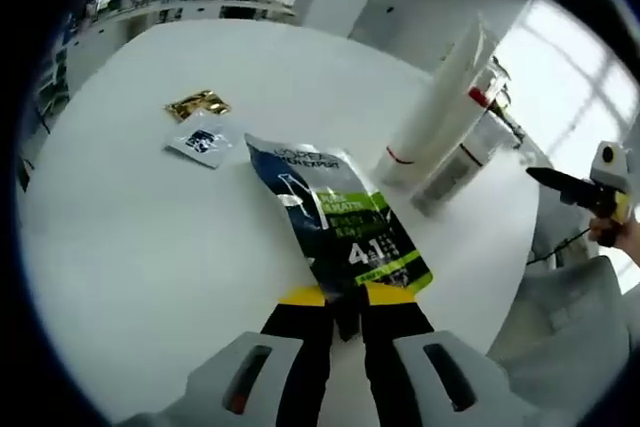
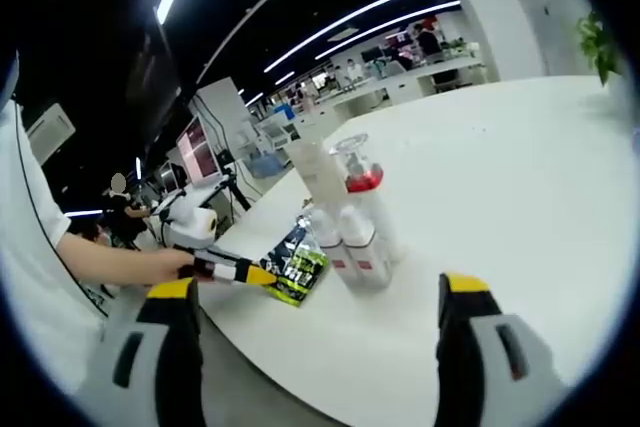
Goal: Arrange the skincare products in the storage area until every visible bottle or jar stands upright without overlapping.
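Sachet, a dark flat foil pack with a green label, lies on the white bench with its near edge pinched between the closed jaws of the left gripper; it looks light, limp and slick, so a hold on the sealed edge seems soundest. The left gripper view also shows a gold packet and a small white sachet farther off. The right gripper view shows the right gripper with jaws spread wide and empty, short of the white tubes and red-collared pump bottle clustered beside the sachet.
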A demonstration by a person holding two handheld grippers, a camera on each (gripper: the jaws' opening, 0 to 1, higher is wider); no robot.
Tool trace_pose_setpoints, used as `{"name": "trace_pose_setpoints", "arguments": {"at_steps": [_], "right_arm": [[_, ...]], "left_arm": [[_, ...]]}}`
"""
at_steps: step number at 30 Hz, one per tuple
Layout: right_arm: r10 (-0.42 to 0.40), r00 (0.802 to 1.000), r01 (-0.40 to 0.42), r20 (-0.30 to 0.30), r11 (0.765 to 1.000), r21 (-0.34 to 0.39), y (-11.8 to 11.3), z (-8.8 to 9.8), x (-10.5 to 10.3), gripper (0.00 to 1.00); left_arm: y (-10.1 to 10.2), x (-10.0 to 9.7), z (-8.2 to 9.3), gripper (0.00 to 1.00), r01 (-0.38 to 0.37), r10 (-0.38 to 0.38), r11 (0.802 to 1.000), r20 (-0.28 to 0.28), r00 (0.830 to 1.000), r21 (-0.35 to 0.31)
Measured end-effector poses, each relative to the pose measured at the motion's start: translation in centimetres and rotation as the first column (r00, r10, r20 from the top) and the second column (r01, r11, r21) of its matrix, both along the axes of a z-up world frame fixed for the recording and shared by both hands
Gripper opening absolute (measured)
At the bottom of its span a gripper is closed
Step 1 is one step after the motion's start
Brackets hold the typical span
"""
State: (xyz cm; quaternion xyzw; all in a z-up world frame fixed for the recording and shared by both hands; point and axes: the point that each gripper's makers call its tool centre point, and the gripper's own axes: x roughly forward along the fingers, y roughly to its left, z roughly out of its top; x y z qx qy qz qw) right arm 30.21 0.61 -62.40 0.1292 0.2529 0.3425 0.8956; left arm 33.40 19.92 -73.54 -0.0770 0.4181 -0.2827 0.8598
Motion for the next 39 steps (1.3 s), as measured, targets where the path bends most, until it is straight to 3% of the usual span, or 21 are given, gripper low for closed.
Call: {"name": "trace_pose_setpoints", "arguments": {"at_steps": [8, 16, 21, 27, 31, 39], "right_arm": [[-0.002, 1.000, 0.002, 0.001, 1.000, 0.002, 0.0, 0.1, 0.0, 1.00], [-0.005, 1.000, 0.005, -0.002, 1.000, 0.004, -0.1, 0.0, -0.1, 1.00], [-0.006, 1.000, 0.006, -0.004, 1.000, 0.005, -0.1, 0.0, -0.1, 1.00], [-0.006, 1.000, 0.006, -0.008, 1.000, 0.003, -0.1, -0.2, -0.2, 1.00], [-0.008, 1.000, 0.008, -0.009, 1.000, 0.003, -0.2, -0.2, -0.2, 1.00], [-0.019, 1.000, 0.019, -0.010, 1.000, 0.002, -0.5, -0.2, -0.2, 1.00]], "left_arm": [[0.2, 0.0, 0.1, 0.13, 0.047, -0.050, 0.996, 0.039, 0.998, 0.075], [0.9, 0.2, 0.0, 0.15, 0.047, -0.053, 0.993, 0.052, 0.997, 0.109], [1.3, 0.8, 0.6, 0.19, 0.052, -0.065, 0.987, 0.088, 0.994, 0.149], [0.6, 1.6, 1.3, 0.30, 0.117, -0.151, 0.969, 0.147, 0.977, 0.217], [-0.6, 1.9, 1.4, 0.35, 0.181, -0.231, 0.948, 0.172, 0.958, 0.263], [-2.2, 2.3, 0.3, 0.43, 0.268, -0.321, 0.917, 0.148, 0.935, 0.296]]}}
